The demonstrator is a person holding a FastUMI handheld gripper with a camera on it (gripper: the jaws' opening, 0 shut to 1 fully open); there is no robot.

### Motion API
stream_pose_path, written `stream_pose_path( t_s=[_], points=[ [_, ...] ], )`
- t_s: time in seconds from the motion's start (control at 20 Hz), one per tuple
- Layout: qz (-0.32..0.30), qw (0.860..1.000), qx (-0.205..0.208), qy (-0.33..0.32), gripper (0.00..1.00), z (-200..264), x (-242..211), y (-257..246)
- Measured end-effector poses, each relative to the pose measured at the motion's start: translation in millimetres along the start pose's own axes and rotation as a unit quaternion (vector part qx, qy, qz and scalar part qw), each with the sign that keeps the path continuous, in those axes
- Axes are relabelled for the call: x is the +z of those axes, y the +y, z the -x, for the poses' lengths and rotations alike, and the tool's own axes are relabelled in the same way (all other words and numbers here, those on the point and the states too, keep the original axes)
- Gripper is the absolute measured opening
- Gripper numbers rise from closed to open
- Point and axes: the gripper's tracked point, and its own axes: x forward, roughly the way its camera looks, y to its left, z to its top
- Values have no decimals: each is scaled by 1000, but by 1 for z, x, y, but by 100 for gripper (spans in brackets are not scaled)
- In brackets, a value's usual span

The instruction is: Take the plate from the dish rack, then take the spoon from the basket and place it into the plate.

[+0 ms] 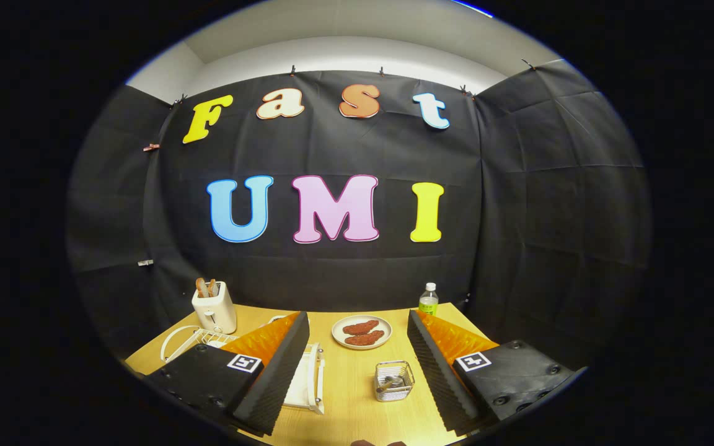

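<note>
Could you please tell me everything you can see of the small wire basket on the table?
The wire basket is a small, squarish, open-topped mesh container, apparently of shiny metal. It stands upright on the wooden table, between the open fingers of the hand-held gripper and touched by neither. A metal utensil, probably the spoon, lies inside. The plate with food sits beyond it.

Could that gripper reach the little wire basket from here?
Probably yes: the gripper is open, and the basket sits on bare table between its fingers, with nothing in front of it.
</note>
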Motion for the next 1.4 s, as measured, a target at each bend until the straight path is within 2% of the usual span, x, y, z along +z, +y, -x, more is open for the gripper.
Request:
stream_pose_path(
  t_s=[0.55,0.75,1.0,1.1,1.2,1.3,1.4],
  points=[
    [40,992,81,85,98,-89,-39,118],
    [71,983,98,141,98,-115,-82,159],
    [79,967,88,225,94,-138,-145,181],
    [78,960,78,259,88,-143,-167,180],
    [48,953,74,291,78,-144,-187,184],
    [21,947,62,316,67,-147,-200,184],
    [-10,941,58,333,49,-146,-206,193]
  ],
)
